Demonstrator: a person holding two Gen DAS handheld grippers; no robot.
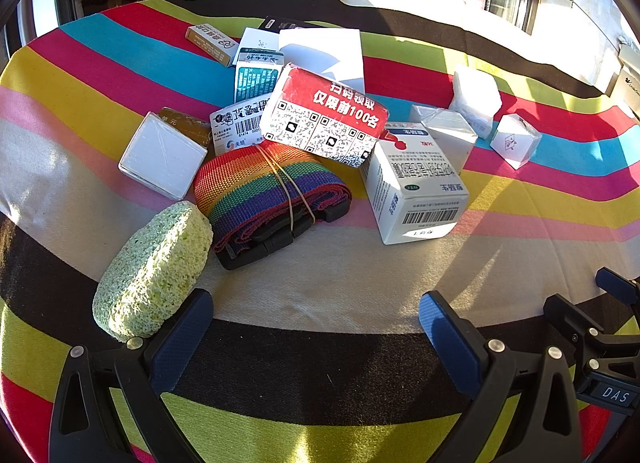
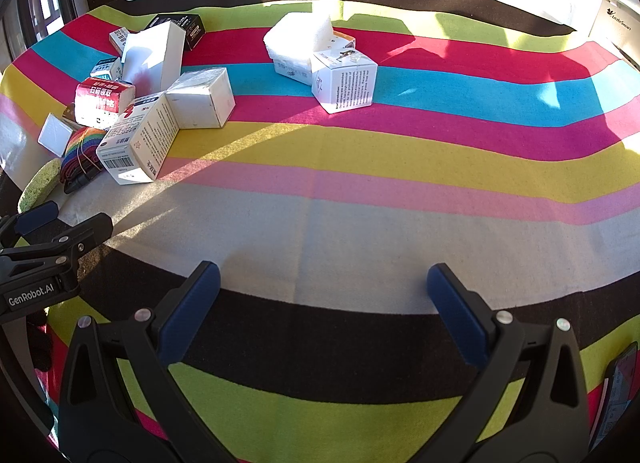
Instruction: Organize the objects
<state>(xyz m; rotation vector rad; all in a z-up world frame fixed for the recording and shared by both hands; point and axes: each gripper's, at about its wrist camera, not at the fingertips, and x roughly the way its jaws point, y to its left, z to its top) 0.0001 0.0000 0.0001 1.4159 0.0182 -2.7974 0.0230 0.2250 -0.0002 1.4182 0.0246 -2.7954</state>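
A heap of small items lies on a striped cloth. In the left wrist view I see a green sponge, a rainbow strap bound with rubber bands, a red QR-code pack and a white medicine box. My left gripper is open above the cloth, its left finger beside the sponge, nothing between the pads. In the right wrist view the heap sits at the left, with the medicine box and a white cube box further right. My right gripper hangs open over bare cloth.
More cartons lie behind the heap: a flat white box, a teal box, a tan box. White foam sits at the back. The left gripper's body shows at the right view's left edge. Windows stand behind the table.
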